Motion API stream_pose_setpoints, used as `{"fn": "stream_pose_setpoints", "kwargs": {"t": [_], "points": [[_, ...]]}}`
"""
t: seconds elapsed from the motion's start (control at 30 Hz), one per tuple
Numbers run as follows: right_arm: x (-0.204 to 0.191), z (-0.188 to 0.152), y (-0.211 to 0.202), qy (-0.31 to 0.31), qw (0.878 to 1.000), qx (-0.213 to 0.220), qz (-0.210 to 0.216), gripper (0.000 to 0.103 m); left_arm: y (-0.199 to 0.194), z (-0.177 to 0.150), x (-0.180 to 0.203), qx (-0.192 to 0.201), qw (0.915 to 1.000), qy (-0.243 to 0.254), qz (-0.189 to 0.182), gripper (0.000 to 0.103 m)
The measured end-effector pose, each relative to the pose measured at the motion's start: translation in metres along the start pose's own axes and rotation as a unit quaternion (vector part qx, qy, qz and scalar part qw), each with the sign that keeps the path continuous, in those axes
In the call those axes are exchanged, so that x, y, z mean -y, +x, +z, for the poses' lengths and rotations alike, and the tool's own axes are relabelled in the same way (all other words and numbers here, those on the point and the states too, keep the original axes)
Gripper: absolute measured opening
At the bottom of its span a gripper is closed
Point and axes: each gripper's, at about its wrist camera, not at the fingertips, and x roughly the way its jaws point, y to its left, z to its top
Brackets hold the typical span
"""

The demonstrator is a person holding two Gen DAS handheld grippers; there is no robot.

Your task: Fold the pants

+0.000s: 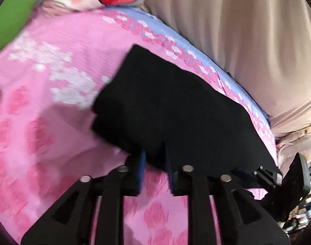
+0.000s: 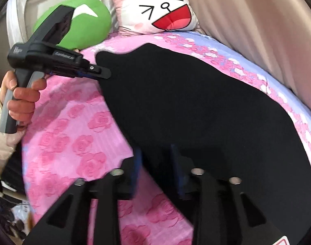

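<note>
I'm working over a bed [image 2: 69,122] with a pink rose-print sheet, a pale blue strip with pink and white flowers running along its far edge. The black pants [image 2: 196,106] are lying folded flat on that sheet, toward the far side, near the beige curtain [image 2: 257,30] hanging along the bed. At the head a green cushion [image 2: 88,26] and a white cat-face pillow [image 2: 155,10] are sitting side by side.

My left gripper [image 1: 154,163] is hovering at the near edge of the pants, jaws parted a little, blue pads [image 1: 142,163] not pressing on the cloth; this view is blurred. In the right wrist view my left hand [image 2: 22,100] is wrapping its grey handle.

My right gripper [image 2: 155,163] is standing at the pants' near edge too, jaws apart with black cloth showing between them, not clamped. Clutter is showing on the floor beyond the bed, too blurred to name.
</note>
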Motion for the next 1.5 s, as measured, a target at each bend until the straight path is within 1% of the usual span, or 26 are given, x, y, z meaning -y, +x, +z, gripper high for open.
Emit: {"fn": "stream_pose_setpoints", "kwargs": {"t": [0.07, 0.17, 0.23, 0.27, 0.3, 0.33, 0.43, 0.5, 0.53, 0.57, 0.6, 0.63, 0.7, 0.77, 0.83, 0.87, 0.9, 1.0, 1.03, 1.07, 1.1, 1.2, 1.3, 1.4, 1.43, 1.5], "points": [[0.006, -0.003, -0.008, 0.015, 1.000, 0.010, 0.006, 0.039, -0.024, -0.007, 0.002, 0.027, 0.9992, 0.010, 0.029, 0.037], [0.015, -0.014, -0.017, 0.040, 0.999, 0.010, 0.013, 0.039, -0.054, 0.001, 0.008, 0.062, 0.9958, 0.004, 0.066, 0.038], [0.026, -0.021, -0.032, 0.062, 0.998, 0.026, 0.018, 0.039, -0.068, 0.014, 0.024, 0.089, 0.9945, -0.011, 0.054, 0.041], [0.036, -0.025, -0.045, 0.082, 0.996, 0.041, 0.018, 0.039, -0.069, 0.019, 0.040, 0.097, 0.9945, 0.000, 0.042, 0.046], [0.046, -0.025, -0.053, 0.096, 0.994, 0.049, 0.016, 0.039, -0.064, 0.023, 0.052, 0.094, 0.9949, 0.006, 0.037, 0.059], [0.061, -0.026, -0.064, 0.114, 0.992, 0.058, 0.003, 0.039, -0.052, 0.030, 0.067, 0.091, 0.9952, 0.009, 0.033, 0.062], [0.102, -0.035, -0.086, 0.148, 0.985, 0.058, -0.070, 0.039, 0.001, 0.042, 0.111, 0.055, 0.9963, 0.052, 0.042, 0.062], [0.116, -0.047, -0.097, 0.156, 0.981, 0.053, -0.105, 0.039, 0.040, 0.040, 0.118, 0.027, 0.9928, 0.066, 0.096, 0.056], [0.123, -0.058, -0.106, 0.161, 0.978, 0.050, -0.123, 0.039, 0.059, 0.039, 0.118, 0.013, 0.9884, 0.073, 0.133, 0.048], [0.127, -0.067, -0.113, 0.167, 0.976, 0.049, -0.134, 0.039, 0.082, 0.038, 0.106, -0.011, 0.9839, 0.063, 0.167, 0.048], [0.134, -0.083, -0.123, 0.179, 0.972, 0.047, -0.142, 0.039, 0.082, 0.037, 0.104, 0.011, 0.9850, 0.062, 0.161, 0.048], [0.141, -0.095, -0.129, 0.192, 0.970, 0.044, -0.145, 0.039, 0.078, 0.038, 0.104, 0.028, 0.9819, 0.063, 0.177, 0.045], [0.155, -0.113, -0.138, 0.216, 0.961, 0.038, -0.167, 0.039, 0.069, 0.043, 0.105, 0.035, 0.9775, 0.048, 0.203, 0.042], [0.179, -0.118, -0.143, 0.229, 0.957, 0.036, -0.173, 0.039, 0.056, 0.047, 0.114, 0.058, 0.9774, 0.048, 0.197, 0.042], [0.194, -0.104, -0.145, 0.227, 0.957, 0.060, -0.168, 0.039, 0.042, 0.048, 0.133, 0.086, 0.9756, 0.069, 0.190, 0.050], [0.201, -0.088, -0.140, 0.216, 0.963, 0.065, -0.150, 0.039, 0.042, 0.047, 0.139, 0.093, 0.9703, 0.079, 0.209, 0.052], [0.202, -0.074, -0.133, 0.204, 0.967, 0.067, -0.139, 0.039, 0.049, 0.045, 0.140, 0.084, 0.9636, 0.088, 0.238, 0.051], [0.197, -0.034, -0.101, 0.166, 0.979, 0.066, -0.097, 0.033, 0.076, 0.039, 0.112, 0.025, 0.9613, 0.062, 0.267, 0.051], [0.192, -0.018, -0.083, 0.150, 0.983, 0.060, -0.087, 0.028, 0.079, 0.038, 0.102, 0.023, 0.9639, 0.053, 0.260, 0.051], [0.184, -0.007, -0.069, 0.134, 0.987, 0.051, -0.077, 0.008, 0.075, 0.035, 0.098, 0.038, 0.9649, 0.057, 0.253, 0.051], [0.177, 0.003, -0.054, 0.118, 0.990, 0.043, -0.071, 0.000, 0.075, 0.035, 0.100, 0.037, 0.9634, 0.065, 0.257, 0.051], [0.159, 0.025, -0.010, 0.085, 0.995, 0.020, -0.055, 0.000, 0.077, 0.033, 0.105, 0.043, 0.9561, 0.081, 0.278, 0.051], [0.177, 0.042, 0.033, 0.080, 0.992, -0.009, -0.098, 0.000, 0.084, 0.032, 0.108, 0.049, 0.9514, 0.096, 0.289, 0.051], [0.188, 0.053, 0.023, 0.122, 0.990, 0.010, -0.076, 0.000, 0.081, 0.033, 0.104, 0.051, 0.9562, 0.086, 0.275, 0.051], [0.181, 0.053, 0.012, 0.114, 0.991, 0.024, -0.067, 0.000, 0.082, 0.034, 0.103, 0.052, 0.9576, 0.082, 0.271, 0.051], [0.164, 0.047, 0.008, 0.096, 0.994, 0.019, -0.046, 0.000, 0.082, 0.036, 0.100, 0.057, 0.9565, 0.080, 0.275, 0.051]]}}
